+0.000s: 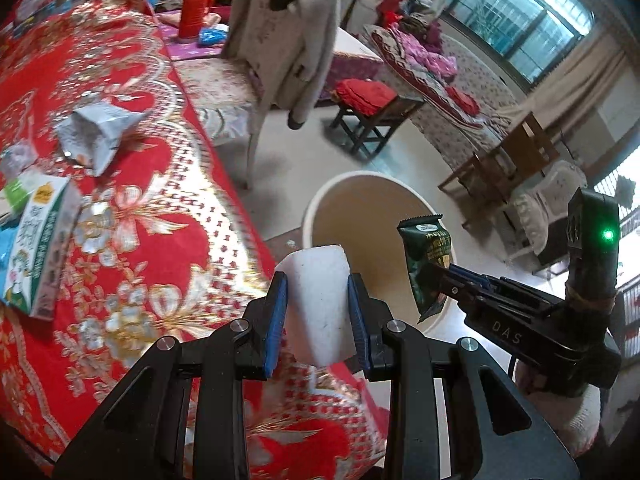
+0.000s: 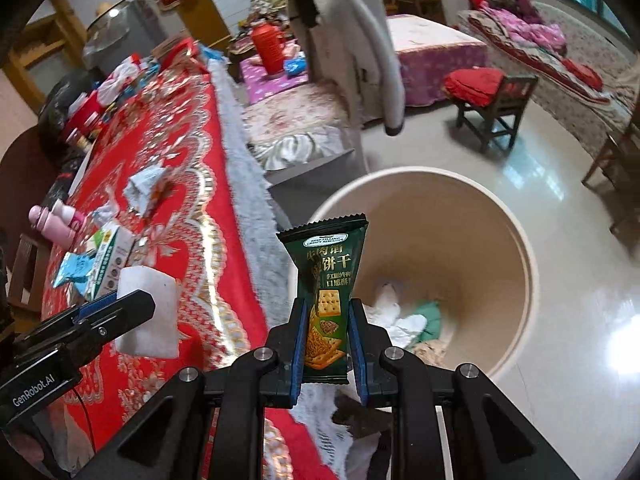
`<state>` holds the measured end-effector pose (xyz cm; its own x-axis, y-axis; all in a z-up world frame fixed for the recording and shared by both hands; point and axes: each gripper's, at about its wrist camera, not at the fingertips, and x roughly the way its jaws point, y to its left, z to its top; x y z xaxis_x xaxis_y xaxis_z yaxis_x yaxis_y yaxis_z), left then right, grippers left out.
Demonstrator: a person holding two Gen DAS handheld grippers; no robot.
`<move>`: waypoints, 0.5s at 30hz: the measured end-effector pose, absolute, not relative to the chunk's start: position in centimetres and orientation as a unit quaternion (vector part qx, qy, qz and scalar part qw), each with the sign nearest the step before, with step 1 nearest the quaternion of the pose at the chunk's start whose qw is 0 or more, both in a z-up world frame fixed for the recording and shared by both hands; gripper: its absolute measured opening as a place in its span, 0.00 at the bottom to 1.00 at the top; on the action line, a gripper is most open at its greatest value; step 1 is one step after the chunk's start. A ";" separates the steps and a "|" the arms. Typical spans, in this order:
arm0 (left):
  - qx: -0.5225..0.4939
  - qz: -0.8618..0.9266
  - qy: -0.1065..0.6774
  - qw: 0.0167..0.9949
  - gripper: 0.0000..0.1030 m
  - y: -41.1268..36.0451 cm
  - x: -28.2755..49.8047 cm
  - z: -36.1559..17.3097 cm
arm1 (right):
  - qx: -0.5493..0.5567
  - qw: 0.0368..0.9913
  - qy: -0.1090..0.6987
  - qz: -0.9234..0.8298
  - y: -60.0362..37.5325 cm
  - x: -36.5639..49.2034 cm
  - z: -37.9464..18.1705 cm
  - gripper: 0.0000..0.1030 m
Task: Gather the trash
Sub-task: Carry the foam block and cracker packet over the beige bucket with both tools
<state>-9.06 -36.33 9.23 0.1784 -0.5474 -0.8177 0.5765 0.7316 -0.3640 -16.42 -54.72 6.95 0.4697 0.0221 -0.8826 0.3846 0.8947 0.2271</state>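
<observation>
My left gripper (image 1: 318,300) is shut on a white foam block (image 1: 318,298), held over the edge of the red patterned tablecloth (image 1: 132,184). My right gripper (image 2: 329,334) is shut on a dark green biscuit wrapper (image 2: 326,280), upright between its blue pads, near the rim of a beige trash bin (image 2: 520,248) on the floor. The bin holds crumpled white and green scraps. In the left wrist view the right gripper (image 1: 442,270) and the wrapper (image 1: 428,256) hang over the bin (image 1: 316,208). The foam block (image 2: 148,312) and the left gripper (image 2: 120,308) show at the left of the right wrist view.
On the table lie a torn silver packet (image 1: 98,136), a green-and-white carton (image 1: 38,248), a blue wrapper (image 2: 74,270) and pink bottles (image 2: 56,220). A chair draped with a pale coat (image 1: 312,36) stands behind the bin. A dark stool with a red cushion (image 1: 372,108) stands beyond on the glossy floor.
</observation>
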 end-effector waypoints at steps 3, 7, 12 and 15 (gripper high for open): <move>0.023 -0.374 0.528 0.762 0.27 -37.9 -9.4 8.9 | 0.207 0.830 0.503 -0.119 -55.7 -17.2 6.8 0.18; 0.031 -0.382 0.532 0.755 0.27 -39.7 -9.6 8.5 | 0.214 0.826 0.504 -0.130 -57.0 -18.3 6.5 0.18; 0.039 -0.391 0.535 0.748 0.27 -41.8 -10.0 8.0 | 0.221 0.821 0.507 -0.143 -58.7 -19.4 6.2 0.18; 0.043 -0.395 0.537 0.744 0.27 -43.0 -10.2 7.6 | 0.224 0.819 0.507 -0.149 -59.5 -19.9 6.2 0.18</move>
